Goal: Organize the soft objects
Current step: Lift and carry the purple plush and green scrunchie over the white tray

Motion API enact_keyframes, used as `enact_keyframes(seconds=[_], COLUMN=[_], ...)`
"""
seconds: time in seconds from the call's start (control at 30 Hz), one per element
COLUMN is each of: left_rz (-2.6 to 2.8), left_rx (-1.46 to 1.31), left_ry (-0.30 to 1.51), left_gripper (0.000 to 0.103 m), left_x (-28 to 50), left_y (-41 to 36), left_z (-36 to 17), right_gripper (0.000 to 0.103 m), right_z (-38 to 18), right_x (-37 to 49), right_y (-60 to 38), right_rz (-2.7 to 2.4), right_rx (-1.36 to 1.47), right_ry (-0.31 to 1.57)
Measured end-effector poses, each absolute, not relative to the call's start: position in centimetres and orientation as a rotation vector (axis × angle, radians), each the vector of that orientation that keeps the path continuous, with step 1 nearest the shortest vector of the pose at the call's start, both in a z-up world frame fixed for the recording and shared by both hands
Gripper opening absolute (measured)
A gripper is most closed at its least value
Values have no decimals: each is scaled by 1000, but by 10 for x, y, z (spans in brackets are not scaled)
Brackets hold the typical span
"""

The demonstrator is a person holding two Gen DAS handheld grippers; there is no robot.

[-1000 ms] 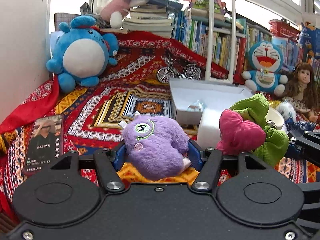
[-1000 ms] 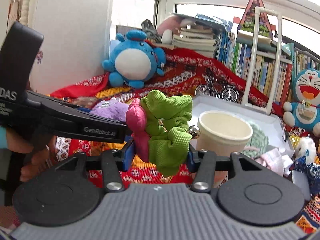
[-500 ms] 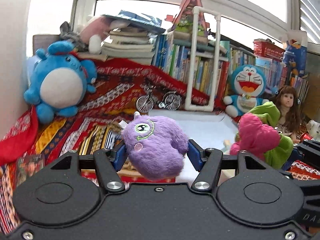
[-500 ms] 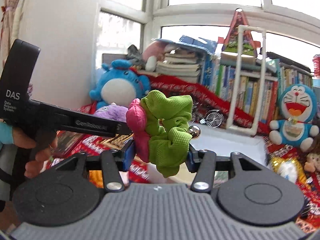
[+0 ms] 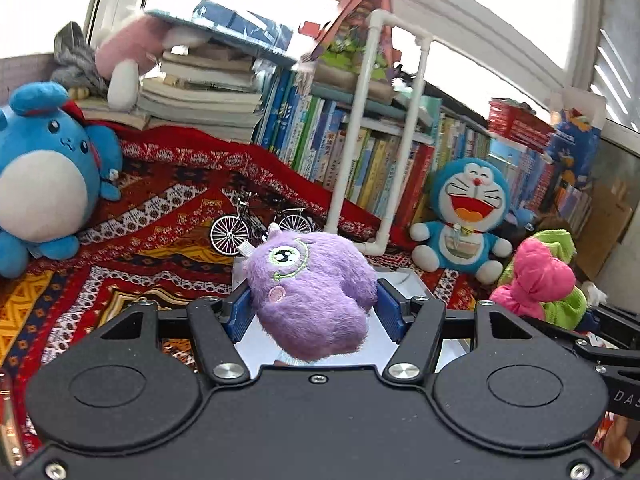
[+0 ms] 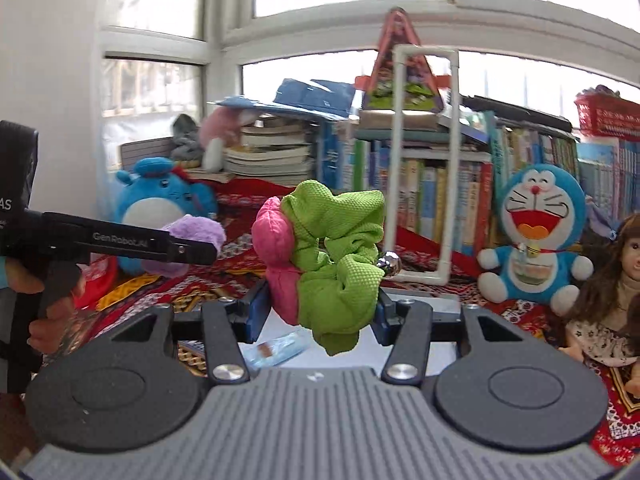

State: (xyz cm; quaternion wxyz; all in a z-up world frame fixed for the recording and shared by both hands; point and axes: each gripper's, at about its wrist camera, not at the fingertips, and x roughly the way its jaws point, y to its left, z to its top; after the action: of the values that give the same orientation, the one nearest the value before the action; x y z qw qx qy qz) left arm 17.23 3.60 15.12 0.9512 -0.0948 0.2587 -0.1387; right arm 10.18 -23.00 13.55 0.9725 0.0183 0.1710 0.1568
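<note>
You are looking at a small metal model bicycle (image 5: 260, 229) standing on the red patterned woven blanket (image 5: 152, 216) beside a white plastic pipe frame (image 5: 380, 128).

- In the left wrist view the purple plush (image 5: 310, 296) hides most of the white box (image 5: 404, 280) behind it, and what the box holds cannot be told.
- The round blue plush (image 5: 44, 184) is cut off by that view's left edge.
- In the right wrist view the doll (image 6: 616, 300) is cut by the right edge.
- The green scrunchie (image 6: 336, 256) covers the right gripper (image 6: 318, 312) pads.
- The small wrapped packet (image 6: 276, 350) beneath is too blurred to identify.
- The book spines (image 6: 440, 200) are unreadable.
</note>
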Motion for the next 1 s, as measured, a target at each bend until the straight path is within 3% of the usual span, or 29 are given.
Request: enact_keyframes(seconds=[0.3,0.57,1.0], left_rz=[-242,-248,-257], left_rx=[-290,-182,-124], left_ry=[626,749,820], left_gripper=[60,60,60], left_x=[232,269,291], left_y=[20,3,-11], left_z=[109,68,45], right_gripper=[55,55,55], right_z=[114,86,52], right_x=[158,199,254], right_y=[-256,-273,-276], right_rz=[255,230,175], right_rx=[106,194,249], right_ry=[459,594,738])
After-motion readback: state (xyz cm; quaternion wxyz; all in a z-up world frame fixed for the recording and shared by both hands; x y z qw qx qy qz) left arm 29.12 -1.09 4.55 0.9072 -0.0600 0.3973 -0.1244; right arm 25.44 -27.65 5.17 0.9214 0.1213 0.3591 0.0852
